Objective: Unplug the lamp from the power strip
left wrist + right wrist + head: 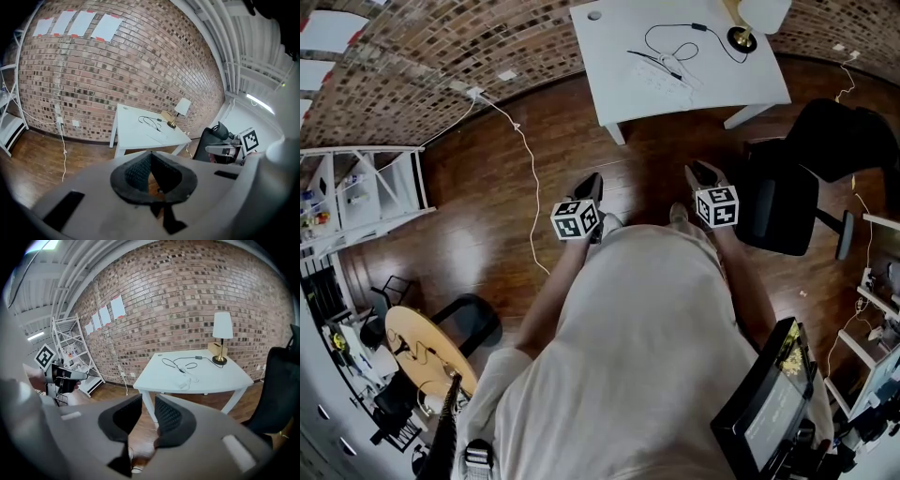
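Note:
A lamp (742, 21) with a white shade and brass base stands at the far right corner of the white table (619, 56). Its black cord (661, 37) loops across the tabletop to a white power strip (664, 81). My left gripper (592, 183) and my right gripper (700, 172) hover over the wooden floor, well short of the table. In the left gripper view the left gripper's (149, 155) pad tips touch with nothing between them. In the right gripper view the right gripper (148, 402) shows a narrow empty gap, beyond which are the lamp (222, 326) and the power strip (181, 382).
A black office chair (787, 197) stands right of my right gripper. A white cable (530, 178) runs across the floor from the brick wall. A white shelf rack (366, 197) is at the left, and a round wooden table (417, 352) behind.

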### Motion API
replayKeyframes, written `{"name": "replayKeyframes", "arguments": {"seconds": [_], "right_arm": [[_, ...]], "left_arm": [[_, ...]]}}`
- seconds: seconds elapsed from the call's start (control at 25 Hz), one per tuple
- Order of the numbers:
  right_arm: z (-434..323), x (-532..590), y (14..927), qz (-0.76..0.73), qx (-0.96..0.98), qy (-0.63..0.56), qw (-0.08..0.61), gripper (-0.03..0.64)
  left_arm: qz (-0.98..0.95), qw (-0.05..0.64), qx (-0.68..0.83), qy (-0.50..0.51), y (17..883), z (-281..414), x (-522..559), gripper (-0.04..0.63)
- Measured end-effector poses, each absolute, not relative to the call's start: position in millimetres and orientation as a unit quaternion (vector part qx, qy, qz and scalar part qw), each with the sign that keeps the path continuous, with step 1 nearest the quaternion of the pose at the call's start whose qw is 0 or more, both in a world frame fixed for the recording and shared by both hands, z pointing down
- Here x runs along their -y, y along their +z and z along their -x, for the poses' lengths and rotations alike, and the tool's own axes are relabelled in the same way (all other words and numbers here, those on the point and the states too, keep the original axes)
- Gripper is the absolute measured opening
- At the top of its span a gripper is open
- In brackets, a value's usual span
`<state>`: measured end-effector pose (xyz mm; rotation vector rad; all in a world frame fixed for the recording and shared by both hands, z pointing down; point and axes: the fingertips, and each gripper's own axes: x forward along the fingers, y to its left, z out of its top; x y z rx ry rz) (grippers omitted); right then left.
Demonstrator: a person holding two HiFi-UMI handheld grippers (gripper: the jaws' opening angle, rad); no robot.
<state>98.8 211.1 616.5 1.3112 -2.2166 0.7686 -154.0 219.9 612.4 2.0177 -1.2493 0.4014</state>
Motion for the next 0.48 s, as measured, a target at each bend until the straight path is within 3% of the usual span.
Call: {"name": "replayKeyframes", "arguments": {"seconds": [0.48], "right_arm": [[-121,-206,615,-0.5,0.793,0.279,0.207,0.082]], "left_arm": [[-0.775,0.362,0.492,0.16,611,156,-227,0.0]]}}
